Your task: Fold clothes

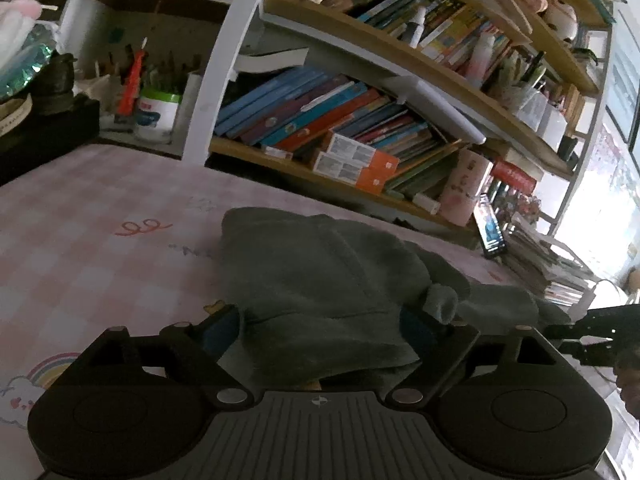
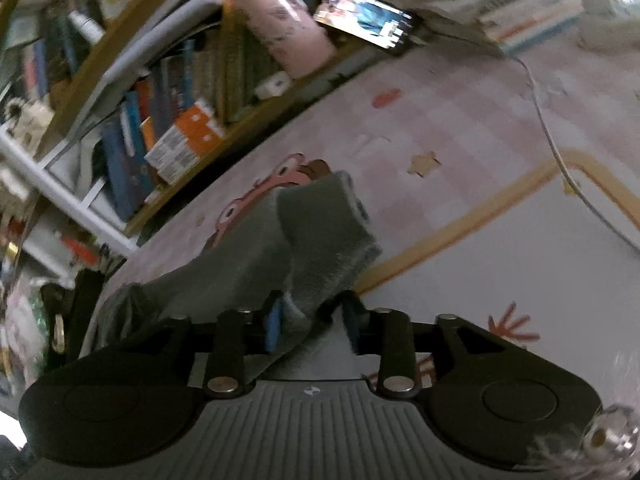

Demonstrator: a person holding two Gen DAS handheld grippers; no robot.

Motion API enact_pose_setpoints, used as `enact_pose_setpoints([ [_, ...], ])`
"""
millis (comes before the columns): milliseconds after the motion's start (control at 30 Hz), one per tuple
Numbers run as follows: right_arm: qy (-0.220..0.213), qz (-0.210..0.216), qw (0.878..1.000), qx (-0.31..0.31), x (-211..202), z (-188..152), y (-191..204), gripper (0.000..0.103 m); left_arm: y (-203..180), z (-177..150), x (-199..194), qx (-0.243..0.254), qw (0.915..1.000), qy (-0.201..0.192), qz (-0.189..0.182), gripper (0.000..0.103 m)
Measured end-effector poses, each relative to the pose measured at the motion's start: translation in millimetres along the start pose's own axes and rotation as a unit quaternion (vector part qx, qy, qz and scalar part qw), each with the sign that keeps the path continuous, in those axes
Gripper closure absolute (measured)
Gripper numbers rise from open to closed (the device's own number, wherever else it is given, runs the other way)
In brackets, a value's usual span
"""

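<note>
Your left gripper (image 1: 320, 328) sits low over the pink checked sheet (image 1: 100, 216), its fingers spread wide apart with the grey-green garment (image 1: 320, 280) bunched between them. The cloth fills the gap and drapes over the near edge, but the fingers are not pressed in on it. The garment lies in a rumpled heap on the sheet, in front of the bookshelf (image 1: 360, 120), and one sleeve trails off to the right side of the heap, away from the shelf post. Past that sleeve, at the right edge of the left view, a dark piece of your other tool shows.

Your right gripper (image 2: 312, 316) has its fingers drawn fairly close, and a fold of the garment's sleeve (image 2: 320, 232) runs down between the blue pads (image 2: 274, 326). The cloth touches the left pad; whether the right pad also presses it, you cannot tell, as the view is blurred. The cuffed end of the sleeve stands up beyond the fingertips, over the sheet's cartoon print. A phone (image 2: 364, 20) with a lit screen leans at the foot of the bookshelf, beside a pink tube (image 2: 284, 24), well apart from the garment.
</note>
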State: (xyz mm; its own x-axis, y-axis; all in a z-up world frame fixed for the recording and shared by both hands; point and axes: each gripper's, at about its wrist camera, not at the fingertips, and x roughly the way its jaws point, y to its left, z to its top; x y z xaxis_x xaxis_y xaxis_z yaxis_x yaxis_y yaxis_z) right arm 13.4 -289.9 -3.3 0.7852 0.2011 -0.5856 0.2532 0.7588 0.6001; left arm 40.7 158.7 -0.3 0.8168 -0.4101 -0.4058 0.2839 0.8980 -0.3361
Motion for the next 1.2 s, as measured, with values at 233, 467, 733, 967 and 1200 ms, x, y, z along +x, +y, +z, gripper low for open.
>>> enact_pose_setpoints([
  [233, -0.016, -0.015, 1.000, 0.019, 6, 2, 3, 0.060, 1, -1, 1, -0.002, 1.0000, 0.005, 0.000, 0.006],
  [467, -0.028, -0.035, 0.999, -0.024, 19, 3, 24, 0.078, -1, -2, 1, 0.002, 0.9999, 0.006, -0.013, 0.004],
  [733, -0.061, -0.021, 0.996, -0.061, 11, 0, 42, 0.083, -2, -3, 0, 0.003, 0.9998, 0.002, -0.021, 0.004],
  [967, -0.031, -0.040, 0.998, -0.028, 21, 0, 33, 0.067, -2, -3, -4, 0.000, 0.9996, -0.009, -0.026, 0.004],
  [1200, -0.067, -0.016, 0.992, -0.102, 6, 2, 75, 0.084, -1, -4, -12, -0.001, 0.9988, -0.035, -0.034, 0.004],
])
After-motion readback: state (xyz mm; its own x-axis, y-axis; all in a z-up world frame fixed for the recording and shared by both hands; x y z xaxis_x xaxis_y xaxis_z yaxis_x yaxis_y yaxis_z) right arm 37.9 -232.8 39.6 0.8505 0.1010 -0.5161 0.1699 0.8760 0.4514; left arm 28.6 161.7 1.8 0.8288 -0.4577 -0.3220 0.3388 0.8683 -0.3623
